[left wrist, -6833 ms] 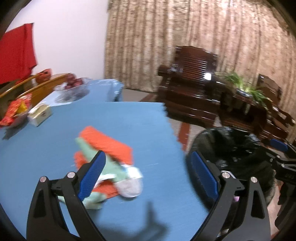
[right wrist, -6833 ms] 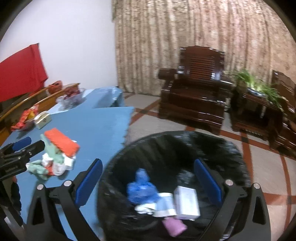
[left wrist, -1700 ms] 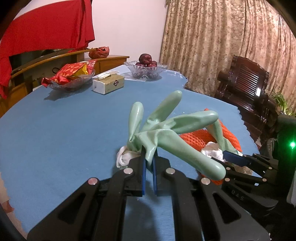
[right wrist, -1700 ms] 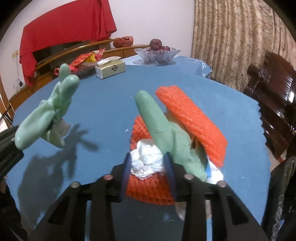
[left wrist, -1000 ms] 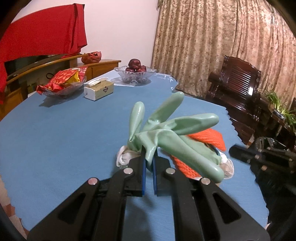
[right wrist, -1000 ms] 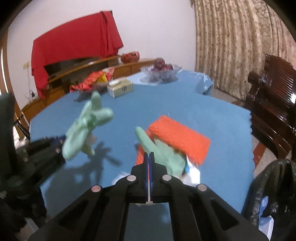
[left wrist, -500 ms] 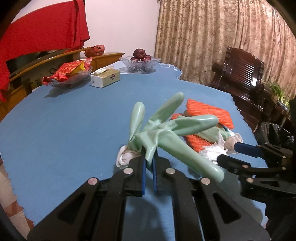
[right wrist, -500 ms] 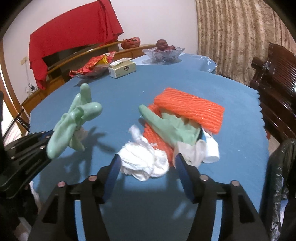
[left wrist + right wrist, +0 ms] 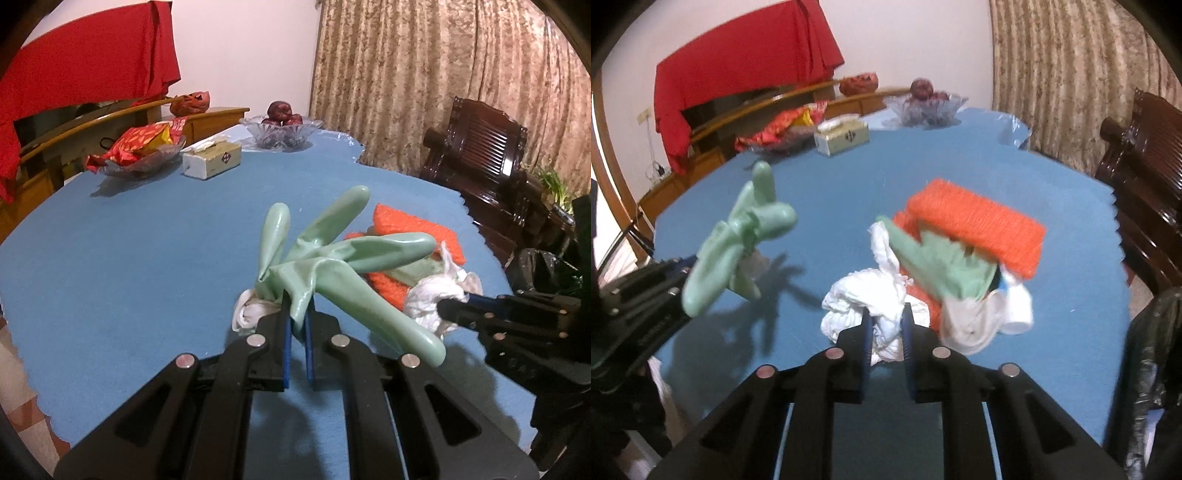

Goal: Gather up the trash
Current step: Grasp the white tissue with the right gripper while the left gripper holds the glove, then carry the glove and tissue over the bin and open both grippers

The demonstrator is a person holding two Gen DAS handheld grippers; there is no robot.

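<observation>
My left gripper is shut on a pale green rubber glove and holds it above the blue table; the glove also shows in the right wrist view. My right gripper is shut on a crumpled white tissue, also seen in the left wrist view. Behind the tissue lies a trash pile: orange foam netting, a second green glove and a white paper cup.
A black-lined trash bin stands off the table's right edge. At the far end are a tissue box, a glass bowl of snack packets and a fruit bowl. Dark wooden armchairs stand to the right.
My right gripper, open around the white tissue half a second ago, has closed on it. My left gripper still holds the green glove in the same way.
</observation>
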